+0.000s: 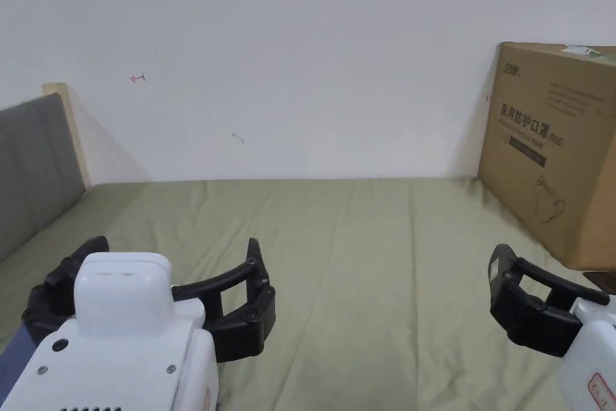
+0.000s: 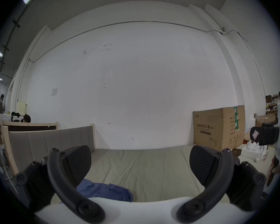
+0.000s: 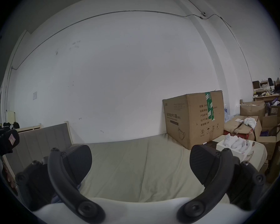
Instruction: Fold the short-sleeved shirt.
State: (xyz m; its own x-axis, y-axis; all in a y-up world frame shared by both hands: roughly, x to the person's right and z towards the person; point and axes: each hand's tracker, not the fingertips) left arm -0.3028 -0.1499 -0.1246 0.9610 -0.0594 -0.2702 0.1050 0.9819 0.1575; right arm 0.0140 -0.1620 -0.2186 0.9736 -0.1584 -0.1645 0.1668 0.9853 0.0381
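Both grippers hang above the olive-green bed sheet, jaws pointed toward the white wall. The left gripper, at the lower left of the head view, has its jaws spread wide with nothing between them. The right gripper, at the lower right of the head view, is just as wide and just as empty.

The blue shirt lies crumpled on the sheet at the bottom of the left gripper view, just below and a little left of that gripper's jaws. A sliver of blue also peeks out at the lower left edge of the head view. It looks like thin, limp cloth: light, likely to sag and bunch when lifted. I'd guess a pinch at a hem or shoulder seam would hold best, one gripper at each corner, so it can be spread flat first. A big cardboard box stands at the right.
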